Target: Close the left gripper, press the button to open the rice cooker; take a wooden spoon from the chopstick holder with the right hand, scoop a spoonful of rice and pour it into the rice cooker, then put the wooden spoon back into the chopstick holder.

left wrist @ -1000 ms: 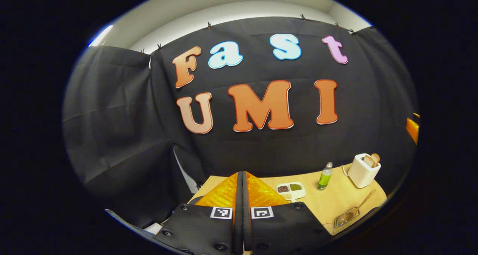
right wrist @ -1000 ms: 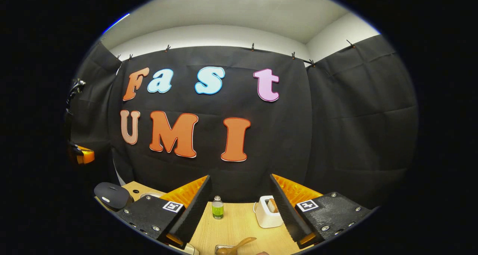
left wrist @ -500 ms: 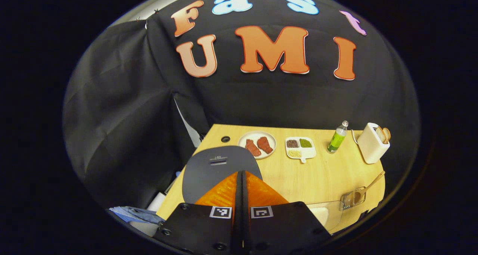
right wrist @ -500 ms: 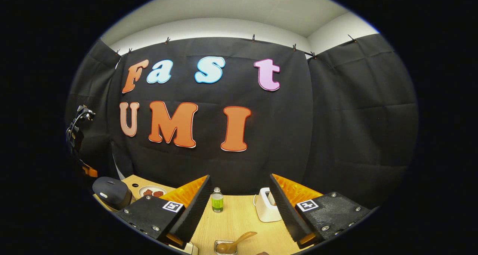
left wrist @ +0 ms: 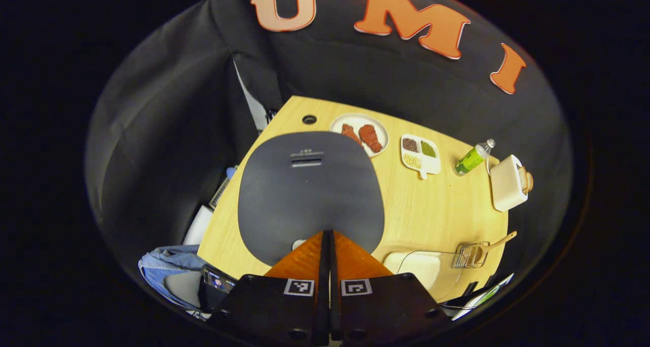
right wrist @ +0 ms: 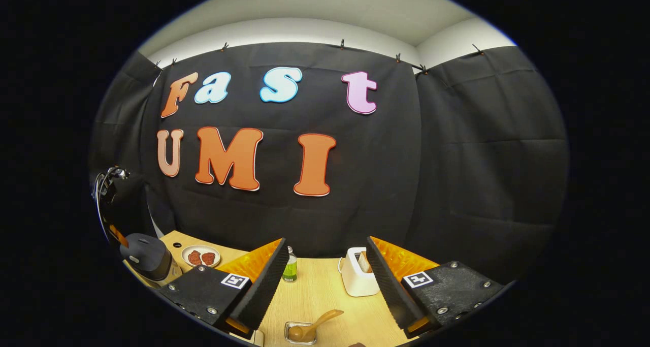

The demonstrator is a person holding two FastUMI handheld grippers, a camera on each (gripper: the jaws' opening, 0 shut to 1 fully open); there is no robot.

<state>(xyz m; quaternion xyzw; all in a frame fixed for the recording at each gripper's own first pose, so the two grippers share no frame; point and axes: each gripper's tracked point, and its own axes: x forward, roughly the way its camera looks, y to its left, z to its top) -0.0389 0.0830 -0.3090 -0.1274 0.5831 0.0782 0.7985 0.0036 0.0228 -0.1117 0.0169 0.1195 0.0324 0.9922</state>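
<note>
In the left gripper view the rice cooker's dark grey lid (left wrist: 310, 189) is down and lies just beyond my left gripper (left wrist: 329, 233), which is shut with nothing in it. A small pale button (left wrist: 298, 244) shows at the lid's near edge beside the fingertips. The wooden spoon (left wrist: 496, 242) rests in the metal chopstick holder (left wrist: 469, 255) at the right, next to a clear container of rice (left wrist: 424, 268). My right gripper (right wrist: 325, 241) is open and empty, above the spoon (right wrist: 317, 325) and holder (right wrist: 299, 333). The rice cooker (right wrist: 144, 255) stands far to its left.
On the wooden table (left wrist: 431, 210) toward the back stand a plate of meat (left wrist: 359, 129), a divided dish (left wrist: 420, 154), a green bottle (left wrist: 472, 158) and a white toaster (left wrist: 508, 182). Blue cloth (left wrist: 162, 265) lies beyond the table's left edge.
My left gripper has tipped down and moved over the rice cooker, whose lid now sits right ahead of its shut fingers. The right gripper stays open and has only tilted slightly downward.
</note>
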